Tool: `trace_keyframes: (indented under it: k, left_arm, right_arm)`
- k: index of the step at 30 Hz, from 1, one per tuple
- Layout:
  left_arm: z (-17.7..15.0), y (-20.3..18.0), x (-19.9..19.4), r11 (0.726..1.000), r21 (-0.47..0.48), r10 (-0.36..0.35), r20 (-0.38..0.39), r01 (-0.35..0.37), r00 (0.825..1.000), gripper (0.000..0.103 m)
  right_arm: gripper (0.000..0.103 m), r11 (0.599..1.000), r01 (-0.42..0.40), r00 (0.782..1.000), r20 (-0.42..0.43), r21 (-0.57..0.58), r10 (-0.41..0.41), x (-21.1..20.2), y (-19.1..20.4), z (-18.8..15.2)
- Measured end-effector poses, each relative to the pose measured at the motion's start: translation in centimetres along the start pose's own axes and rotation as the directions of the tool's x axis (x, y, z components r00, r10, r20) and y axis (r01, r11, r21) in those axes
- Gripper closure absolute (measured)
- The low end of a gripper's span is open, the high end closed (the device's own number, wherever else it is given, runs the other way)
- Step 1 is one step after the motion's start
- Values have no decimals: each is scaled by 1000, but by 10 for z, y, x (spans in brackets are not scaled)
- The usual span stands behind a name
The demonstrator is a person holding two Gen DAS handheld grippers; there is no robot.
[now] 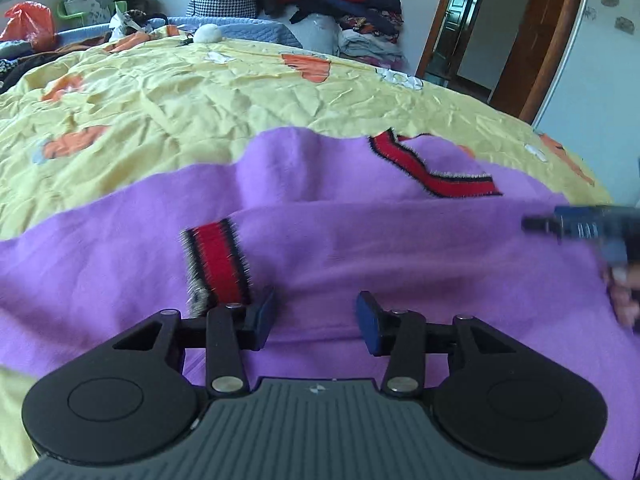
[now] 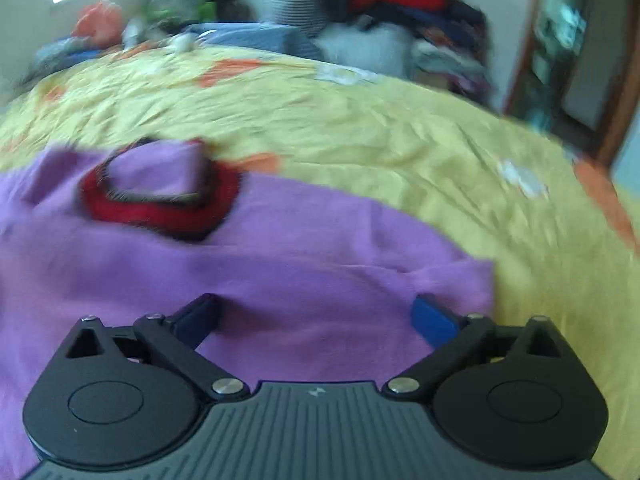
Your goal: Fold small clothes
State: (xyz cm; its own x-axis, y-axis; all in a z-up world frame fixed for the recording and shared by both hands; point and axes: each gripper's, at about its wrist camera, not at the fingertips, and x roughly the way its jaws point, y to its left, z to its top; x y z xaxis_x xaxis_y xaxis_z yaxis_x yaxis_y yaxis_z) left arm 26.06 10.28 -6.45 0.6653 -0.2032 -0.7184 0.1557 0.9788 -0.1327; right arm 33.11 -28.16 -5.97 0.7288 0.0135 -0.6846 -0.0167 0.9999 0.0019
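The purple top lies spread on the bed's yellow cover, seemingly laid flat for folding, and above its near edge both the left tongs and right tongs hang open, gripping nothing.

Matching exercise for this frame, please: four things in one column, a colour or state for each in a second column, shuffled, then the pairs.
Things:
1. sweater
2. bedspread
3. cuff
4. right gripper

Colours or states:
A. yellow with orange patches
B. jaws wide open, nothing between the pads
C. purple, lying on the bed
D. red with black edges

Pairs: 1-C, 2-A, 3-D, 4-B
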Motion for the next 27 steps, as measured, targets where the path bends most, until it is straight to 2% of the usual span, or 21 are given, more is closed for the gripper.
trace_keyframes:
  k: [1,4,6,7,8,9,10,12,13,15,17,18,19,21,23,25,27]
  left_arm:
    - [-2,3,-3,1000,-7,5,2,-5,1000,56]
    - [-2,5,-8,1000,5,22,-8,-22,1000,56]
    - [-1,3,-15,999,-12,32,-18,-32,999,55]
    - [-3,2,-21,1000,-15,24,-15,-24,1000,50]
    - [-5,2,-25,1000,-28,10,-5,-11,1000,45]
    - [-8,3,-28,999,-42,-1,4,1,1000,34]
    - [-11,2,-31,999,-50,-4,13,5,1000,30]
    - [-15,3,-29,999,-46,16,-1,-16,1000,31]
    - [-17,5,-26,998,-45,38,-13,-39,999,34]
    - [-18,11,-28,998,-42,39,3,-39,999,36]
    - [-17,22,-40,997,-77,15,22,-13,1000,35]
    - [-16,31,-48,995,-97,10,58,-5,998,32]
    - [-16,41,-58,993,-114,17,98,-6,995,25]
    - [-15,69,-76,987,-153,63,162,-38,985,15]
    - [-10,103,-88,979,-181,125,190,-90,974,13]
    - [-1,145,-94,968,-212,175,187,-134,967,12]
    - [8,192,-99,945,-275,233,184,-178,955,12]
  right_arm:
    - [0,1000,24,1000,5,2,-24,3,-5,3]
    - [0,1000,9,999,-31,0,-9,8,-10,12]
    - [0,999,28,999,-46,31,-27,1,-10,14]
    - [0,999,29,999,-27,25,-28,-10,-4,11]
    - [0,1000,-1,1000,6,3,1,-24,3,6]
    - [0,999,-42,999,27,-17,42,-34,9,1]
    - [0,997,-74,996,39,-33,75,-40,14,-4]
    - [0,995,-73,997,17,-61,74,-39,21,-15]
    - [0,996,-39,999,-15,-79,38,-30,21,-20]
    - [0,999,-33,999,20,-24,33,-23,2,-25]
    - [0,999,28,1000,-2,35,-28,-22,-11,-18]
    - [0,998,31,999,-14,57,-30,-24,-13,-16]
    - [0,997,28,999,-18,76,-27,-28,-12,-15]
    - [0,995,-11,1000,2,97,11,-46,-3,-20]
    - [0,989,-78,997,34,126,74,-68,10,-29]
    - [0,977,-149,988,59,149,142,-85,24,-41]
    - [0,962,-212,977,76,171,201,-102,44,-57]
